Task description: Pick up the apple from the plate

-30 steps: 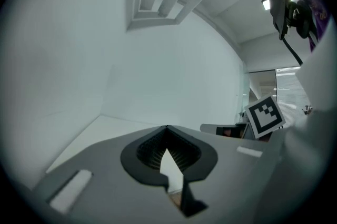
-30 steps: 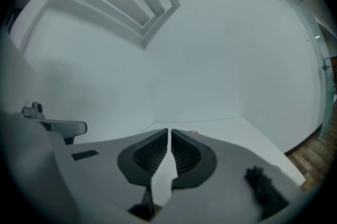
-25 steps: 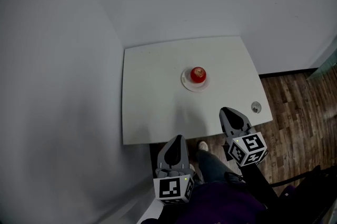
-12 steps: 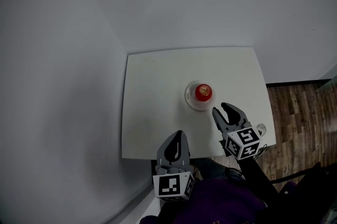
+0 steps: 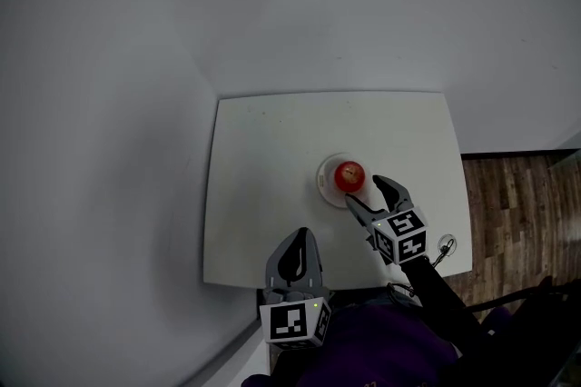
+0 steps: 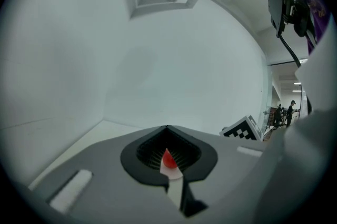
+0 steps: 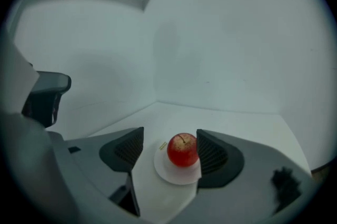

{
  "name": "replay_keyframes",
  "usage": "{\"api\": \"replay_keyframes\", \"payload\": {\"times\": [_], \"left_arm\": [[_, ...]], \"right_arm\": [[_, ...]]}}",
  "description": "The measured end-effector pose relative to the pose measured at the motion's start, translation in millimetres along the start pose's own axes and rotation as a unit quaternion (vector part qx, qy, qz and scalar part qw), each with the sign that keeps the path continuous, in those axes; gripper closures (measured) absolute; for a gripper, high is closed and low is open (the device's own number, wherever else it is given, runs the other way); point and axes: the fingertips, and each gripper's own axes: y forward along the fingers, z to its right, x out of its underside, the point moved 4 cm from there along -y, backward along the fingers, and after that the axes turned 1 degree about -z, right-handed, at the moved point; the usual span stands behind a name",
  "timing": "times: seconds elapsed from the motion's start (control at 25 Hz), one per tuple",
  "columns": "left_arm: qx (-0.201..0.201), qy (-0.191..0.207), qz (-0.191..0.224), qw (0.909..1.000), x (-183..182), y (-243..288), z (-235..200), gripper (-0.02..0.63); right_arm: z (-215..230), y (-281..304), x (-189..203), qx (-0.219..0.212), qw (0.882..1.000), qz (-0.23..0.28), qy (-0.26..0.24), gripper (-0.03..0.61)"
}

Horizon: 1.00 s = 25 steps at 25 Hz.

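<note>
Nearest the person, the left gripper (image 5: 299,234) hovers at the table's (image 5: 263,149) near edge, jaws together and empty. Ahead, the right gripper (image 5: 363,190) has moved in and just spread its jaws. The apple (image 5: 349,174) on its plate (image 5: 323,183) sits framed between them, untouched and ready for closing. Beyond lie bare tabletop and corner walls.

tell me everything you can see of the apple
The apple is red, round and glossy with faint yellow speckling, stem up. It sits upright on a small white plate on the white table. The right gripper, whose jaws have just been opening, frames it; only the plate seems to touch it.
</note>
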Motion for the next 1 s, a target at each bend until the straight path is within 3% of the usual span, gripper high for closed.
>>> {"api": "replay_keyframes", "payload": {"times": [0.28, 1.0], "left_arm": [[0.001, 0.009, -0.002, 1.0, -11.1, 12.0, -14.6, 0.606], [0.002, 0.006, -0.009, 0.9999, -14.4, 24.1, -49.2, 0.606]], "right_arm": [[10.8, 30.4, 11.7, 0.013, 0.999, -0.037, 0.001, 0.242], [23.7, 80.6, 38.0, 0.046, 0.993, -0.113, 0.001, 0.219]]}}
